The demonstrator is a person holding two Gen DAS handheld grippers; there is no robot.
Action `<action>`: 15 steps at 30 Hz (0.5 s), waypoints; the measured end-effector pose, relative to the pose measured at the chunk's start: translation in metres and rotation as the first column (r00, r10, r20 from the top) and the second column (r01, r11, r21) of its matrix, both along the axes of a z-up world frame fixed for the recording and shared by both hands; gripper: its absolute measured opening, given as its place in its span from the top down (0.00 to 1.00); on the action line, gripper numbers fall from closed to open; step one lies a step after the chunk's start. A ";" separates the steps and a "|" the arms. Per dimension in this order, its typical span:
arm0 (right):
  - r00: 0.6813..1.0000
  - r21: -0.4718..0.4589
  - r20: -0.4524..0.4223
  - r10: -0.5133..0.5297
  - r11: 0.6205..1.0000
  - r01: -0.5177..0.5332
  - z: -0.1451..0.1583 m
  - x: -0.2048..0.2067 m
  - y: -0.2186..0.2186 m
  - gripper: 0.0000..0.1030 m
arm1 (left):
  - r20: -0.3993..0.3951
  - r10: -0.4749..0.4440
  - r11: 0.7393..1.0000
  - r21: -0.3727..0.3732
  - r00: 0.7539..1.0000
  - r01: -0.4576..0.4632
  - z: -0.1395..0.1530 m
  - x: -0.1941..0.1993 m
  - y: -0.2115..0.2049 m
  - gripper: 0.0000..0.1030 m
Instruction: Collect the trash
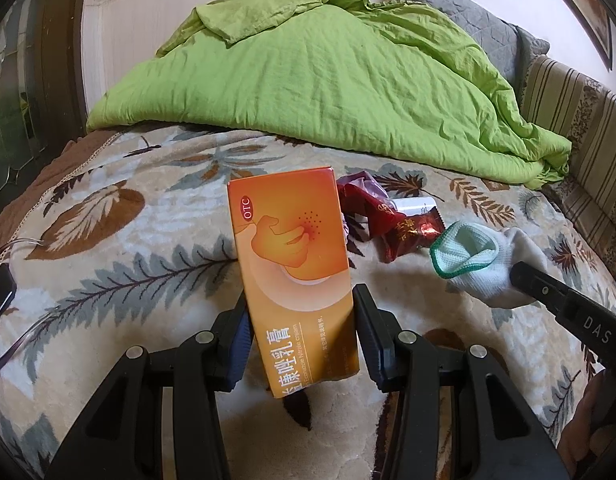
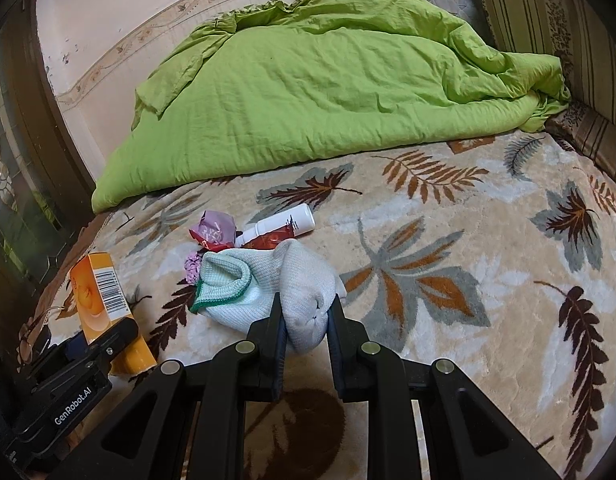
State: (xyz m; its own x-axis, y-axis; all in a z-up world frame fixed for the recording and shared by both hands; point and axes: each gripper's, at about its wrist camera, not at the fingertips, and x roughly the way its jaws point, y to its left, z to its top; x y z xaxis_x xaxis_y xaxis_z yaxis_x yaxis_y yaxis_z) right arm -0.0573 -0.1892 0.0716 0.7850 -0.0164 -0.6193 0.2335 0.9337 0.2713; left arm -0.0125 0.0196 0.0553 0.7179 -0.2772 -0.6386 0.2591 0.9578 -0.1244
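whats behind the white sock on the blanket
Behind the white sock lie a small white bottle, red wrappers and a crumpled purple piece on the blanket. The sock covers part of the wrappers, so anything more underneath is hidden.

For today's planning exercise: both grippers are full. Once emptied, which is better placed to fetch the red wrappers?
Probably the right gripper: holding the sock, it sits just before the red wrappers. The left gripper, gripping the orange box, is further aside.

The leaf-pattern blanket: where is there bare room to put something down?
Free: the blanket right of the sock, up to the green duvet. Crowded: around the red wrappers and white bottle behind the sock.
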 end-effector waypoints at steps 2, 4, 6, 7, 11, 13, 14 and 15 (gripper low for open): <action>1.000 -0.002 -0.002 0.002 1.000 -0.002 -0.001 0.000 0.000 0.81 | -0.003 -0.001 1.000 0.000 1.000 0.001 0.000 0.001 0.001 0.56; 1.000 -0.002 -0.002 0.001 1.000 -0.001 -0.001 0.001 0.000 0.81 | -0.002 0.001 1.000 0.002 1.000 -0.001 0.000 0.000 0.001 0.56; 1.000 -0.001 0.001 -0.001 1.000 0.001 -0.001 0.001 0.000 0.81 | -0.001 -0.002 1.000 0.002 1.000 0.002 0.000 0.000 0.001 0.56; 1.000 0.000 0.001 -0.003 1.000 0.003 -0.002 0.001 0.000 0.81 | 0.001 -0.002 1.000 0.003 1.000 0.002 0.000 0.000 0.000 0.56; 1.000 -0.005 0.002 -0.012 1.000 0.012 -0.002 0.002 -0.003 0.81 | 0.000 -0.005 1.000 0.014 1.000 0.005 -0.002 0.002 -0.001 0.56; 1.000 -0.006 0.001 -0.021 1.000 0.021 -0.002 0.001 -0.004 0.81 | -0.010 -0.014 1.000 0.015 1.000 0.014 -0.003 0.001 -0.002 0.56; 1.000 -0.002 0.002 -0.024 1.000 0.024 -0.002 -0.002 -0.005 0.81 | -0.007 -0.013 1.000 0.020 1.000 0.013 -0.003 0.000 -0.003 0.56; 1.000 0.000 0.004 -0.029 1.000 0.029 -0.002 -0.005 -0.006 0.81 | -0.002 -0.015 1.000 0.027 1.000 0.015 -0.001 -0.005 -0.004 0.56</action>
State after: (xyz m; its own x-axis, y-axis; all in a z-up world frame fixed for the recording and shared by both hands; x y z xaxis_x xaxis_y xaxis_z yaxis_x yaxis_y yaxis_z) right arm -0.0621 -0.1954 0.0699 0.7865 -0.0391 -0.6164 0.2592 0.9268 0.2719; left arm -0.0171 0.0161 0.0542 0.7127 -0.2702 -0.6474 0.2729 0.9569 -0.0991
